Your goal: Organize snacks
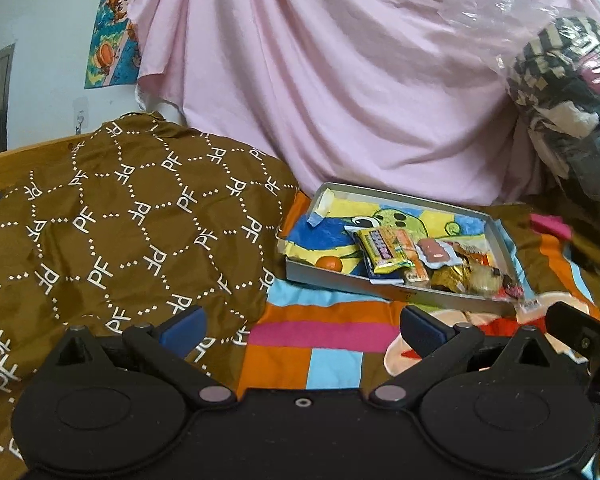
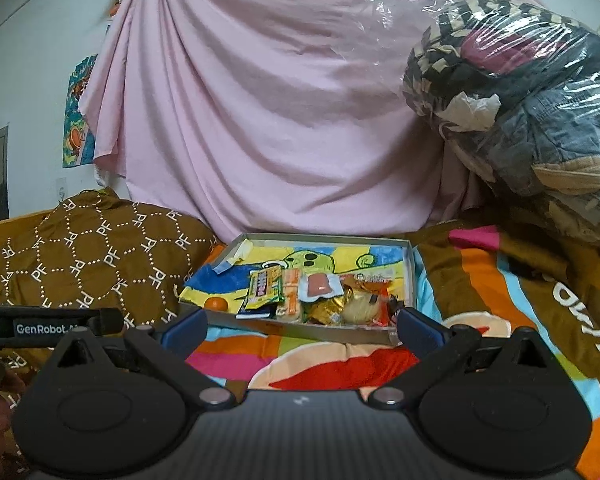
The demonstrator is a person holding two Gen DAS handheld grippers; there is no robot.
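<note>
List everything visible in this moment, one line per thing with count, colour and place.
tray: one, grey, shallow, on the bed cover ahead of both grippers
snack packets: a cluster, yellow, orange, gold, red, at the tray's near right
orange ball: one, orange, tray's near left corner
pillow: one, brown with white PF pattern, left of the tray
bed cover: one, multicoloured stripes, under the tray
sheet: one, pink, hung behind
bag of clothes: one, clear plastic, right
poster: one, blue and orange, on the wall
left gripper: open, empty
right gripper: open, empty
</note>
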